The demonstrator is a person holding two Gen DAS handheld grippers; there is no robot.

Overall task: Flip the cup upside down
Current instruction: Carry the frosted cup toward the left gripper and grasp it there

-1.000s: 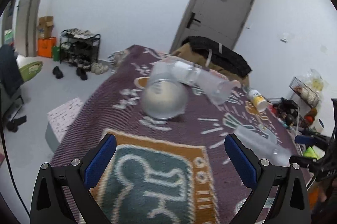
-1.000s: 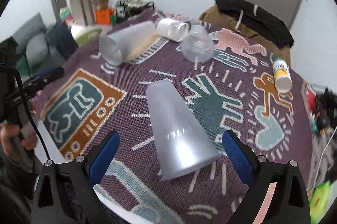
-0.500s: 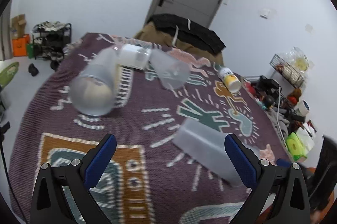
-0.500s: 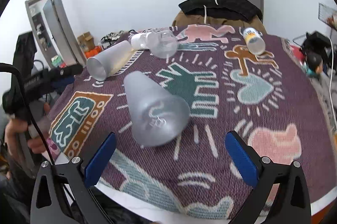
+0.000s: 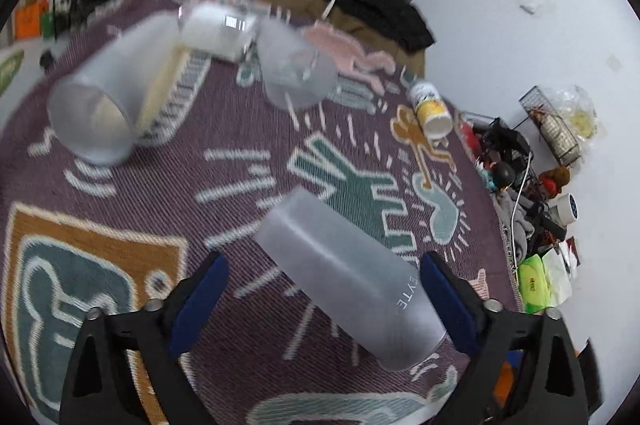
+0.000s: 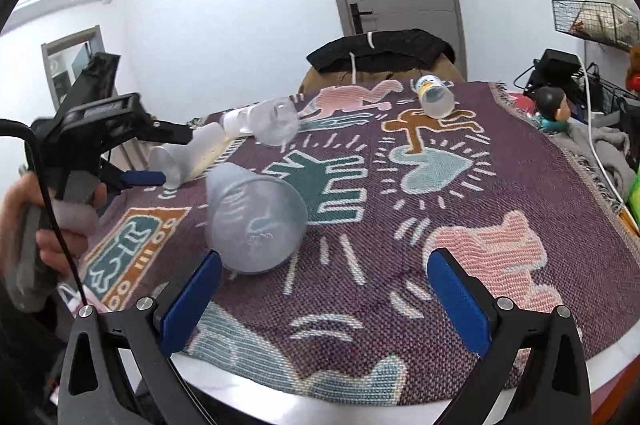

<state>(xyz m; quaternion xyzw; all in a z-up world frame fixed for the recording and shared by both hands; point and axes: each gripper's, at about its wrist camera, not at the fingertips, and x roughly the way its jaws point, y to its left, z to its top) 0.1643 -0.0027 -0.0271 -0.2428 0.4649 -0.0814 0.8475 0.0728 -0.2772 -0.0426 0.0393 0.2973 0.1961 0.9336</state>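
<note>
Over the last second, the left gripper (image 5: pixel 322 289) has swung from the far cups to bracket the frosted translucent plastic cup (image 5: pixel 348 281) lying sideways near the patterned purple rug's (image 6: pixel 520 185) near edge. Both grippers, the right gripper (image 6: pixel 320 293) too, stay spread wide, empty; gripping looks next.

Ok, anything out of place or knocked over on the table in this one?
Yes. Every cup lies on its side on the rug: the nearest frosted cup, a second frosted cup, and a clear cup. A small bottle lies tipped too. Nothing looks spilled.
</note>
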